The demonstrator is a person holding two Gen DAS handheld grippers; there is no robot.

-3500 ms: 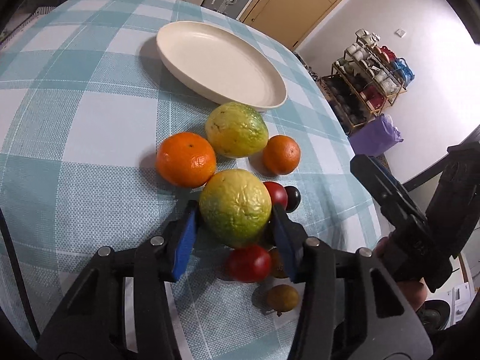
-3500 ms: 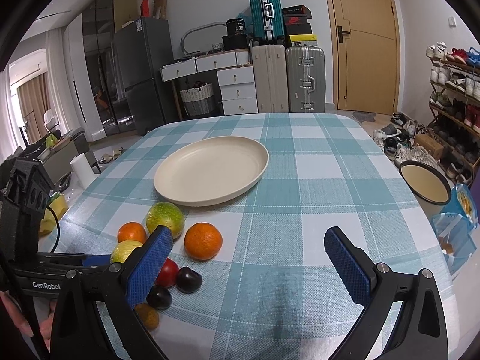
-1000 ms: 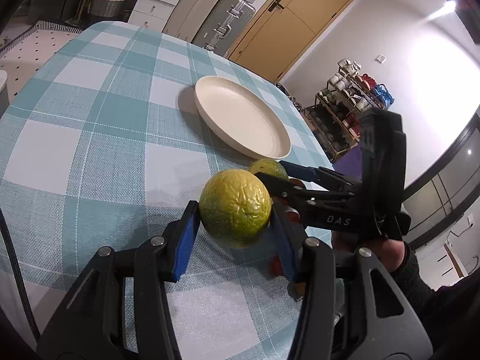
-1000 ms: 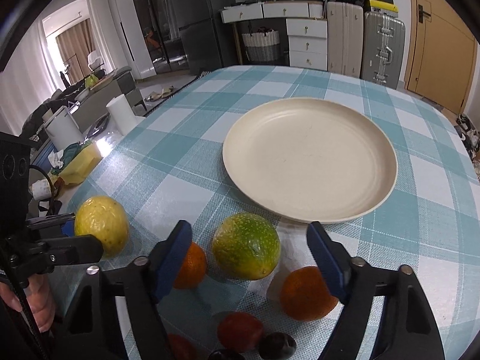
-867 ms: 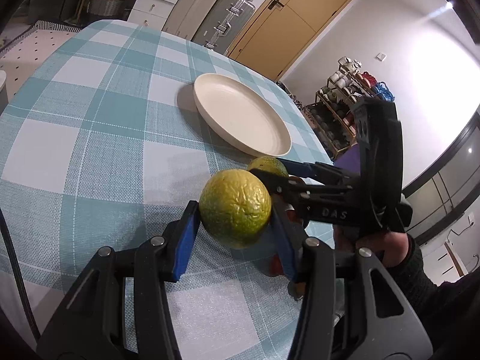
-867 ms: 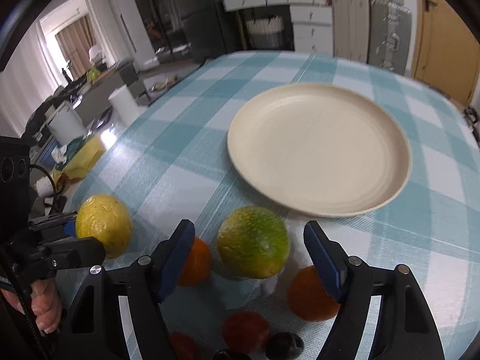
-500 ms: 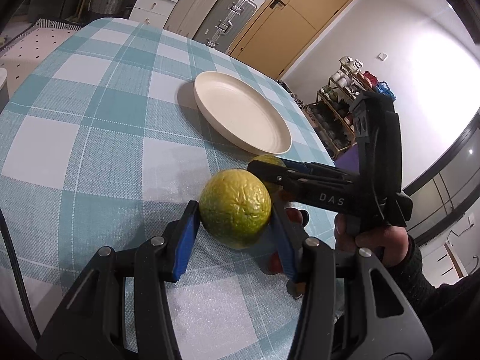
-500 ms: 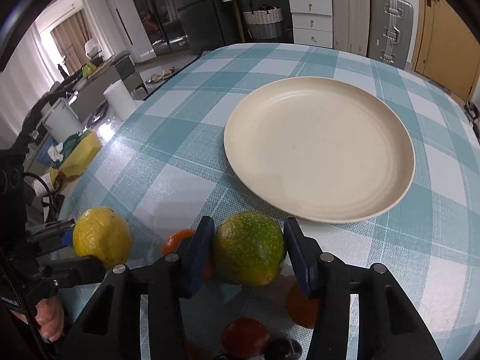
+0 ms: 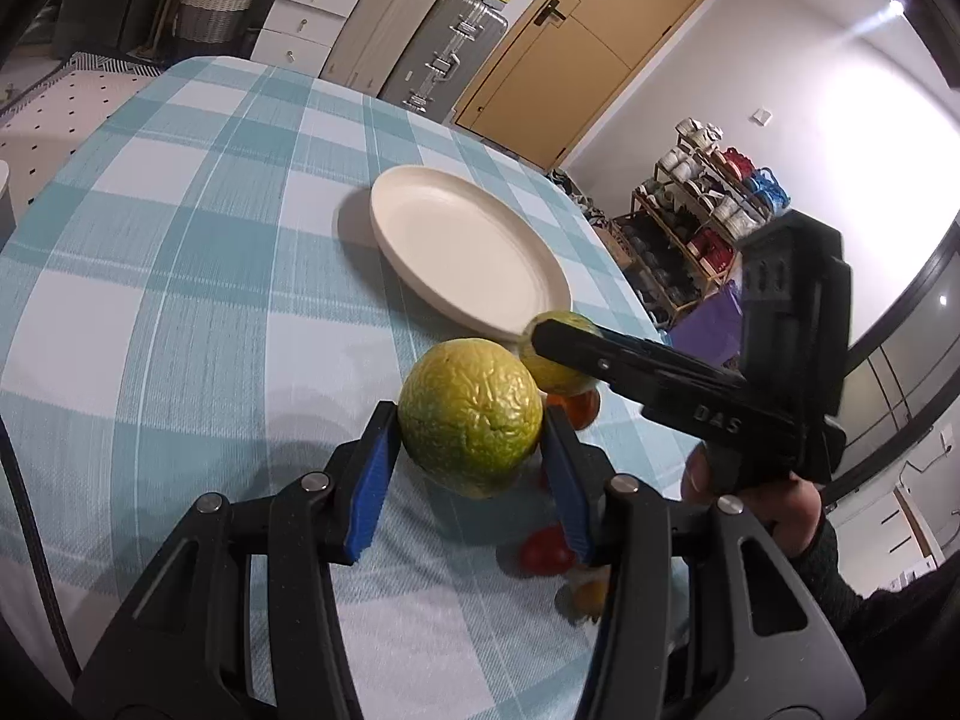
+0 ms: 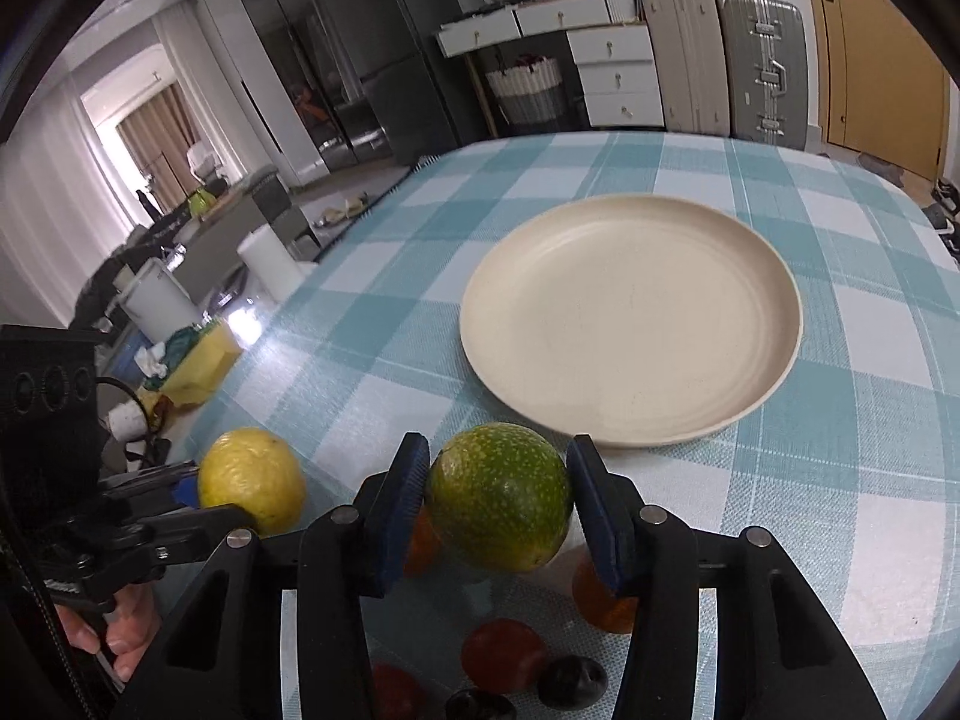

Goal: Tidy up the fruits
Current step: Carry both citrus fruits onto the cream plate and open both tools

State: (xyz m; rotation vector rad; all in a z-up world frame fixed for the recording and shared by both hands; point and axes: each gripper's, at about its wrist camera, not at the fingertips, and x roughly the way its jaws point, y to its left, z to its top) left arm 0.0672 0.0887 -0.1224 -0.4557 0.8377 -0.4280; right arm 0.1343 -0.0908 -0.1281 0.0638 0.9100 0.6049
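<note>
My left gripper [image 9: 471,450] has its blue-padded fingers [image 9: 372,480] clamped on a wrinkled yellow-green citrus fruit [image 9: 471,417], which sits at the lower centre of the left wrist view, raised off the checked table [image 9: 180,276]. My right gripper [image 10: 498,510] has its fingers [image 10: 402,510] clamped on a speckled green citrus fruit [image 10: 501,504] at the lower centre of the right wrist view; the same fruit appears in the left view just right of centre, partly behind the right gripper's black finger. The cream plate [image 10: 630,324] lies on the table, in the centre right of the right view, beyond both held fruits. Below my right gripper, at the bottom edge of the right view, lie two oranges [image 10: 603,597], partly hidden by the fingers, a red tomato [image 10: 501,654] and a dark plum [image 10: 570,681]. In the left view a red tomato and a small yellow fruit [image 9: 591,594] lie at lower right.
</note>
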